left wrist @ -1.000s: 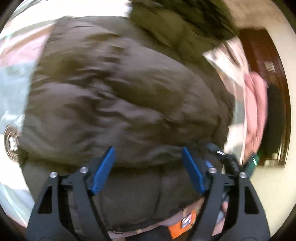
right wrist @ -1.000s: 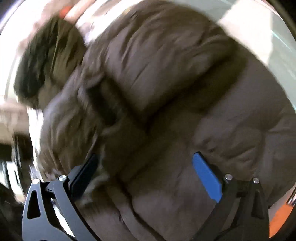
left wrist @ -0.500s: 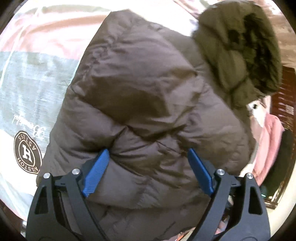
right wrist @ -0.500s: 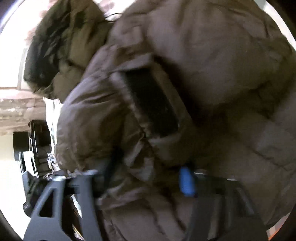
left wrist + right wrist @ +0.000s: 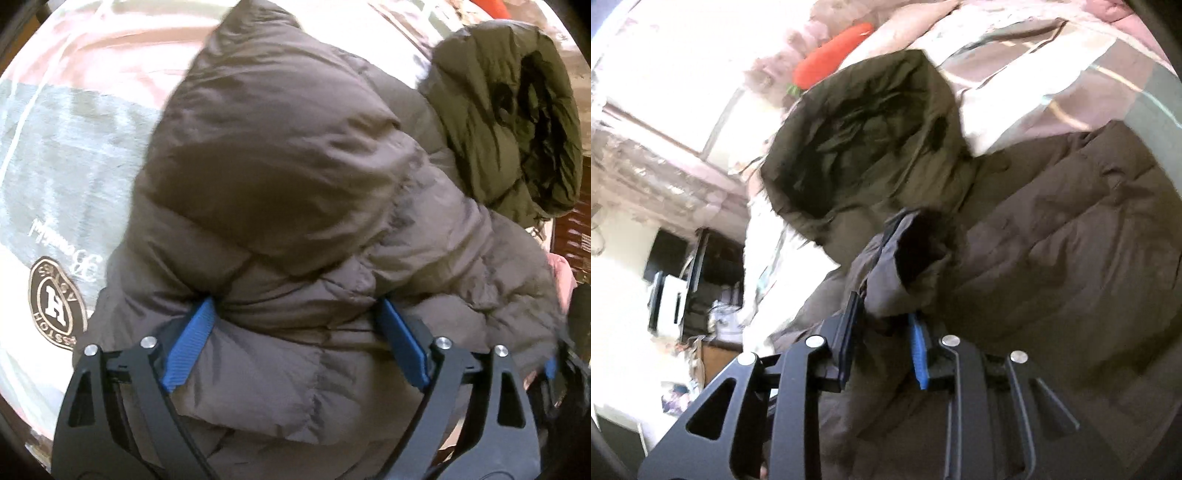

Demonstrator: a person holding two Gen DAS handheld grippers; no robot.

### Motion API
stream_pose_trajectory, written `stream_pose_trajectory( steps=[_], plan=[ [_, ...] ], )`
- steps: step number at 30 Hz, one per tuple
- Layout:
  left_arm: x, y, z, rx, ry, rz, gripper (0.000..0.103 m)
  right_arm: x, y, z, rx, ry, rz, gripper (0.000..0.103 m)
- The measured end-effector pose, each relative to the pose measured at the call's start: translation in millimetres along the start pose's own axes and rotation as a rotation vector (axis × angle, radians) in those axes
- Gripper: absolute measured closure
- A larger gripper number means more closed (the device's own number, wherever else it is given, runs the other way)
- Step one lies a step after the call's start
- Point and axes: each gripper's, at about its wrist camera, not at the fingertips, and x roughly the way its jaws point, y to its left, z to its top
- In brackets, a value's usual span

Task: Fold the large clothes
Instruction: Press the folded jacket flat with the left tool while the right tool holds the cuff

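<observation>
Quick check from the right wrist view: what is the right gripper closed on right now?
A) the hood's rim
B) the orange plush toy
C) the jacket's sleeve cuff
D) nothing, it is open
C: the right gripper has its blue pads pinched on the sleeve cuff of the brown puffer jacket; the hood lies beyond it, ungripped.

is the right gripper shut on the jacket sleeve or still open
Shut on it. The right gripper has just been closing, and its pads pinch the sleeve near the dark cuff.

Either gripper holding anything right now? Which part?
Right gripper has just closed on the brown puffer jacket's sleeve cuff. Left gripper is open over the jacket, holding nothing.
</observation>
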Motion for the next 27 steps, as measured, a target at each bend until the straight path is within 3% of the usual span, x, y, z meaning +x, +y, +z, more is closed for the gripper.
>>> stream_pose_trajectory(
  steps=[2,4,6,8,11,14,17,22,24,27],
  plan=[
    [3,-10,-1,0.023,0.003,-0.001,0.01,26,-23,-1,0.028,0.056,-0.099,0.075],
    [1,-18,-4,0.044,-0.002,-0.005,0.01,39,-53,-5,0.096,0.14,-0.11,0.068],
    [-9,-21,-7,0.049,-0.037,-0.03,0.01,33,-81,-12,0.192,0.153,-0.128,0.022],
    [-28,-22,-10,0.047,-0.111,-0.064,0.01,14,-96,-21,0.225,0.092,-0.141,0.011],
    [-46,-34,-11,0.088,-0.173,-0.055,0.01,-11,-107,-30,0.273,0.011,-0.154,0.011],
    [-44,-55,-5,0.151,-0.164,-0.041,0.009,-28,-107,-31,0.294,-0.056,-0.103,0.011],
    [-36,-76,-2,0.189,-0.143,-0.028,0.009,-35,-73,-28,0.141,-0.11,-0.048,0.011],
    [-17,-83,-4,0.206,-0.099,0.009,0.009,1,-18,-32,-0.101,0.009,-0.017,0.011],
    [-11,-77,-4,0.197,-0.085,0.019,0.009,32,-4,-38,-0.187,0.116,-0.081,0.011],
    [-7,-70,1,0.186,-0.082,0.032,0.009,74,-9,-48,-0.219,0.197,-0.213,0.011]
  ],
)
